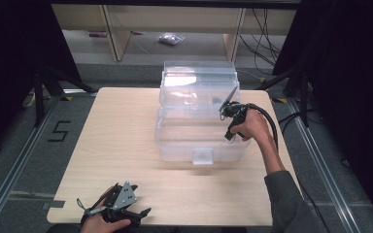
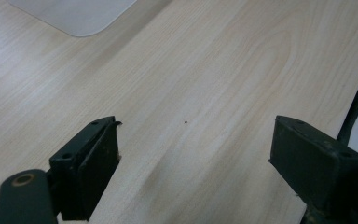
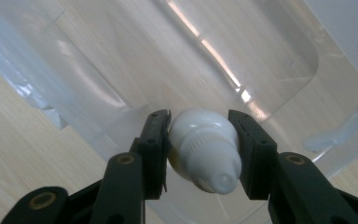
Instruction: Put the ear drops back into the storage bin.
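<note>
A: Pale wood table (image 1: 126,145) on a grey floor, dark curtains at both sides. Clear plastic storage bin (image 1: 199,116) is sitting at the middle, its lid tipped up at the back.

B: What is the right gripper (image 1: 226,110) carrying?

A: Its jaws are clamping a small white bottle (image 3: 205,149) by the sides, ribbed cap pointing toward the camera in the right gripper view. Bottle is hanging over the open bin, above its floor, not touching it as far as I can tell.

B: So which step?

A: Placing, I judge. Right hand (image 1: 250,125) is reaching over the bin's right wall, wrist bent, gripper angling down and inward.

B: Next move?

A: Probably lowering until the bottle is resting on the bin floor, keeping clear of the wall, then releasing.

B: Left side?

A: Left gripper (image 1: 126,206) is idling at the near table edge, jaws standing wide with nothing between them, bare wood beneath.
</note>
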A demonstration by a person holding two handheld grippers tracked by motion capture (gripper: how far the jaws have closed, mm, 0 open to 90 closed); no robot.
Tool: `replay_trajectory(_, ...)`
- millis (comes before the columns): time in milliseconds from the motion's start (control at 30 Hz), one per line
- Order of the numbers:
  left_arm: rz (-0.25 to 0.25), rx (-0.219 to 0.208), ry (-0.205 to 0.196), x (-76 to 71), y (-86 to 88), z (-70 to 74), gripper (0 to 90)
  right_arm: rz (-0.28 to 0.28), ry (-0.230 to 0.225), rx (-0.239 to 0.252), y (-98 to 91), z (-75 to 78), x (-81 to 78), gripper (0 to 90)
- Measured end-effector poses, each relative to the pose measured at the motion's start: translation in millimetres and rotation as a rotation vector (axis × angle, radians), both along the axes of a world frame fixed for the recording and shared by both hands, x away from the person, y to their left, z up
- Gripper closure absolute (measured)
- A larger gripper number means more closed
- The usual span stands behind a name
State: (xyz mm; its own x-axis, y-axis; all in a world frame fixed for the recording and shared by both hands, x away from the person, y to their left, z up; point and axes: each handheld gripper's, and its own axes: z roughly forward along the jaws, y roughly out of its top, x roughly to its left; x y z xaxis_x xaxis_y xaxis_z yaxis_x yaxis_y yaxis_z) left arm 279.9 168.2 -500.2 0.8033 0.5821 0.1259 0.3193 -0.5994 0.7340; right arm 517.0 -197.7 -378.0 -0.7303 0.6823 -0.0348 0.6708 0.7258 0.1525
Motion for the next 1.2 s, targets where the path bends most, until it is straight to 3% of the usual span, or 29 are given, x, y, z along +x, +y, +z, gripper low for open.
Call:
replay_trajectory(333,-0.005,0.003,-0.001,0.3,0.5,0.0,15.0,-0.028,0.039,-0.033,3.7,-14.4,9.1,60.1)
replay_trajectory(400,-0.003,0.002,-0.001,0.2,0.5,0.3,15.0,0.011,0.022,-0.045,2.0,-16.1,13.1,60.1)
replay_trajectory(433,-0.004,0.004,0.0,0.0,0.5,0.2,15.0,-0.037,0.048,-0.038,4.1,-17.2,11.6,60.1)
replay_trajectory(467,-0.006,0.006,-0.001,0.0,0.5,0.2,15.0,-0.011,0.04,-0.053,3.2,-18.2,13.5,60.1)
replay_trajectory(500,-0.007,0.007,-0.002,0.3,0.5,0.2,15.0,-0.042,0.05,-0.055,4.7,-18.6,12.5,60.1)
replay_trajectory(700,-0.002,0.006,-0.005,0.4,0.3,0.1,15.0,-0.057,0.057,-0.036,5.3,-27.4,13.3,60.1)
replay_trajectory(800,0.004,-0.004,0.01,-0.7,-0.3,-0.5,15.0,-0.05,0.066,-0.045,4.5,-32.8,13.8,60.1)
replay_trajectory(900,-0.005,0.003,-0.003,0.1,0.2,0.3,15.0,-0.056,0.065,-0.038,4.4,-35.7,14.2,60.1)
replay_trajectory(933,-0.006,0.005,-0.001,0.0,0.3,0.3,15.0,-0.034,0.059,-0.031,3.1,-38.0,15.2,60.1)
replay_trajectory(1033,-0.006,0.006,-0.003,0.1,0.3,0.3,15.0,-0.057,0.072,-0.039,5.2,-40.2,14.6,60.1)
replay_trajectory(1100,-0.005,0.002,-0.003,-0.3,0.1,0.2,15.0,-0.014,0.059,-0.038,2.9,-43.6,17.1,60.1)
replay_trajectory(1200,-0.003,0.001,-0.002,-0.1,0.3,0.4,15.0,-0.058,0.082,-0.047,6.2,-46.1,15.8,60.1)
